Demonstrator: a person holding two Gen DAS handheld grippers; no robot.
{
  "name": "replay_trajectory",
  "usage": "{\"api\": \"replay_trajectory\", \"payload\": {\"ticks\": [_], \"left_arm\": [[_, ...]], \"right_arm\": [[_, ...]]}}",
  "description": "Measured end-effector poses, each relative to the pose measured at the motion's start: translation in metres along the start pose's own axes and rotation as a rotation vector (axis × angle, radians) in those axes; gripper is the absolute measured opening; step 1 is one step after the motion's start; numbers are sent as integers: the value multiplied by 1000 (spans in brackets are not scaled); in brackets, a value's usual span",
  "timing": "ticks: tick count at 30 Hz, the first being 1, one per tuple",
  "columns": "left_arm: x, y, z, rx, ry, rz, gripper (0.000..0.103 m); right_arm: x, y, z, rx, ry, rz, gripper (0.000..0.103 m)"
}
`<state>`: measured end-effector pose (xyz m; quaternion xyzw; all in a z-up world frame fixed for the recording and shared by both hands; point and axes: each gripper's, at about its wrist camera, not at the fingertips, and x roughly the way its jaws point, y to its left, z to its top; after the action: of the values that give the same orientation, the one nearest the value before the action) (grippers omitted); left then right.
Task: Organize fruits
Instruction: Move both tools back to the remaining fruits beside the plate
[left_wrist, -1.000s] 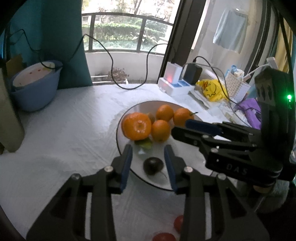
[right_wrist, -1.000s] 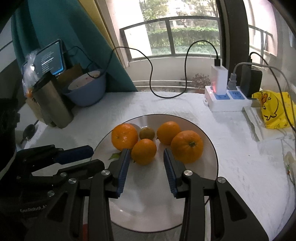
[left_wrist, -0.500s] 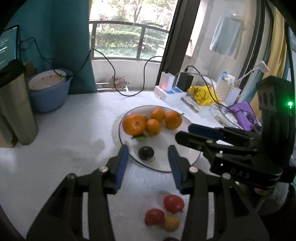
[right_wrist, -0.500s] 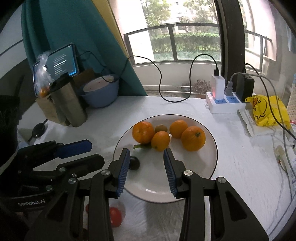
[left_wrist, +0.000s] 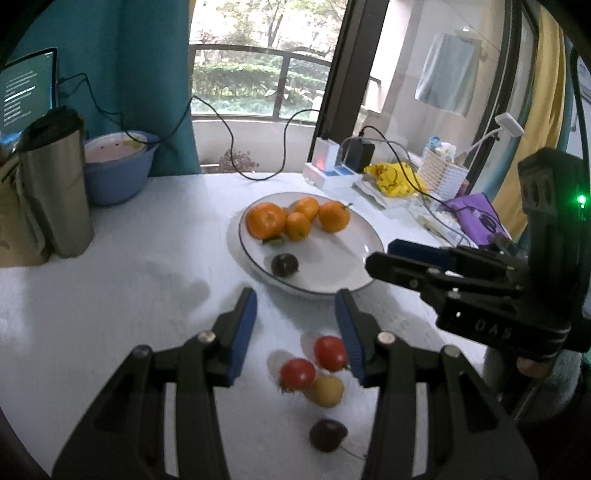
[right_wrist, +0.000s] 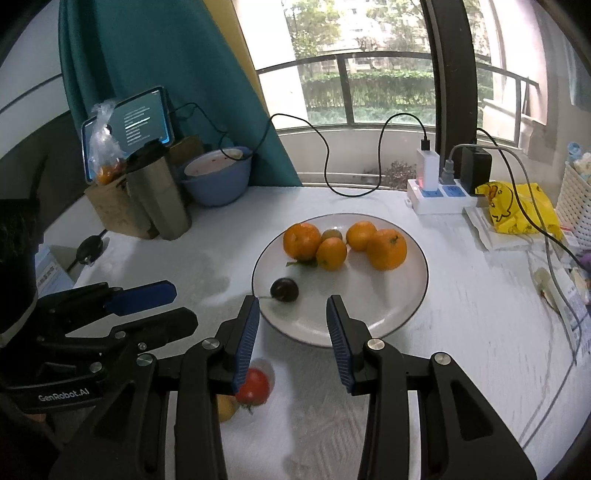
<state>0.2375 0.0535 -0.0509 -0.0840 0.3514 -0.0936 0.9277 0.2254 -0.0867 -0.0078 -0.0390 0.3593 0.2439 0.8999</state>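
Beside the plate (left_wrist: 369, 254), loose tomatoes (left_wrist: 330, 352) await collecting; left gripper (left_wrist: 295, 325) and right gripper (right_wrist: 291, 317) hover with jaws apart, holding nothing.

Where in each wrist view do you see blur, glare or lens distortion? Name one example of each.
Left wrist view: the loose red tomatoes near the bottom are smeared, while the plate stays fairly sharp; the window is washed out. Right wrist view: the balcony railing bows into a curve, dark corners ring the frame, and daylight glares at the upper right.
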Motion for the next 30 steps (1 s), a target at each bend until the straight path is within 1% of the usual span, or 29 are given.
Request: {"api": "replay_trajectory", "payload": {"ticks": [6, 12, 15, 25, 30], "left_arm": [[-8, -4, -14, -1, 7, 2, 46], [-16, -7, -33, -4, 29, 6, 46], [-17, -9, -42, -12, 43, -4, 46], [-14, -20, -69, -16, 111, -21, 46], [-6, -24, -79, -22, 141, -4, 46]], "right_arm": [[-12, 5, -13, 1, 0, -3, 40], [-21, 10, -26, 5, 2, 2, 40], [-24, 11, -32, 8, 6, 5, 40], [-27, 17, -54, 25, 22, 17, 40], [-29, 16, -65, 36, 31, 19, 40]]}}
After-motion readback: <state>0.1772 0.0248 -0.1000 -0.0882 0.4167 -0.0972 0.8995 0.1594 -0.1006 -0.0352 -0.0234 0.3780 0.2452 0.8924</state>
